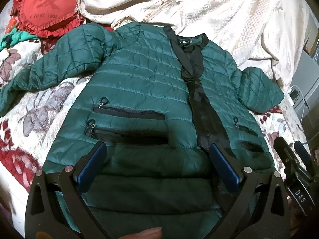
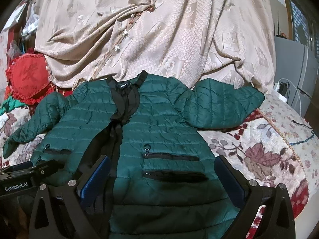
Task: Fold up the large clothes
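The green quilted jacket (image 1: 139,83) looks light, puffy and slippery; both the left gripper (image 1: 158,165) and the right gripper (image 2: 163,177) gape wide above its hem, so pinch a hem seam between the fingers

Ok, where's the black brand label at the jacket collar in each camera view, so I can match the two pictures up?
Left wrist view: the brand label sits upper centre-right, at the neck of the green jacket.
Right wrist view: the brand label sits left of centre, about mid-height, at the jacket's collar.
Shared landmark: the red ruffled cushion, left of the jacket in both.
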### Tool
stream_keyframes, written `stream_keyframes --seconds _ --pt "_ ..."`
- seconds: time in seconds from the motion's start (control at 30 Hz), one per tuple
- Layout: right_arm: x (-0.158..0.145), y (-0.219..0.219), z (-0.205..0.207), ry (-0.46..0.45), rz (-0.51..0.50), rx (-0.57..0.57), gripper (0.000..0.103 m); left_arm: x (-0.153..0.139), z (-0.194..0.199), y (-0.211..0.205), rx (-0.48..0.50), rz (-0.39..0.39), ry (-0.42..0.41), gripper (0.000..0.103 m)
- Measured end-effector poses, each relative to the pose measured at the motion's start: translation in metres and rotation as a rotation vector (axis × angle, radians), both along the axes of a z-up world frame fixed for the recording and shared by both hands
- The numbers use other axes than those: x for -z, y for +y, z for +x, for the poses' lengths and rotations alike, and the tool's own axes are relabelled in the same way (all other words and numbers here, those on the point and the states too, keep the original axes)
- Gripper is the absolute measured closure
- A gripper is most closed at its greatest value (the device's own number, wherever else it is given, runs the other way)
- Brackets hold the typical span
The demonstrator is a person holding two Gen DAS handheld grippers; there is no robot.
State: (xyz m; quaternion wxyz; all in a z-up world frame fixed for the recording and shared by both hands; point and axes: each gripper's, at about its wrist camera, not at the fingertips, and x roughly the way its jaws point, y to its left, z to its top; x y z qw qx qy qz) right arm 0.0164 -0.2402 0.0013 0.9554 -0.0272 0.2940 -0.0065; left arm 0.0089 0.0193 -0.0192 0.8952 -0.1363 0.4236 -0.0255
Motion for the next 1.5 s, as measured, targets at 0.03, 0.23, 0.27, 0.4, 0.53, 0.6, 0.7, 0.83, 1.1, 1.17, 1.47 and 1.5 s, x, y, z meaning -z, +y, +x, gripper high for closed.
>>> stream_keyframes --seconds 0.03,0.23,0.27,0.4,0.53,0.6,0.7,0.83,1.1,1.17,1.47,1.5 --pt "0.0 0.001 0.0 0.0 -0.004 0.0 0.0 0.0 0.0 0.0 0.0 -0.004 0.0 0.0" --pt "0.0 0.004 0.001 0.005 -0.021 0.002 0.0 0.0 0.0 0.003 -0.002 -0.025 0.003 0.0" --pt "0.0 0.003 0.001 0.004 -0.022 0.003 0.0 0.0 0.0 0.003 -0.002 -0.026 0.003 0.0" --pt "0.0 0.003 0.001 0.005 -0.021 0.002 0.0 0.001 0.0 0.003 -0.003 -0.025 0.003 0.0" --pt "0.0 0.003 0.001 0.005 -0.02 0.002 0.0 0.001 0.0 0.003 -0.003 -0.023 0.004 0.0" --pt "0.0 0.003 0.001 0.006 -0.02 0.002 0.0 0.001 0.0 0.003 -0.003 -0.022 0.003 0.0" --pt "0.0 0.003 0.001 0.005 -0.019 0.002 0.0 0.001 0.0 0.003 -0.005 -0.021 0.008 0.0" --pt "0.0 0.004 0.001 0.005 -0.018 0.002 0.0 0.002 0.001 0.004 -0.011 -0.015 0.013 0.0" --pt "0.001 0.004 0.001 0.008 -0.014 0.002 0.0 0.001 0.001 0.007 -0.013 -0.032 0.01 0.0" --pt "0.001 0.004 0.001 0.005 -0.012 0.003 0.0 0.001 0.0 0.008 -0.015 -0.033 0.009 0.0" --pt "0.002 0.004 0.001 0.008 -0.01 0.001 0.0 0.0 0.005 0.033 -0.074 -0.099 0.023 0.0" --pt "0.002 0.004 0.001 0.007 -0.008 0.001 0.0 -0.002 0.008 0.041 -0.092 -0.081 0.019 0.0"
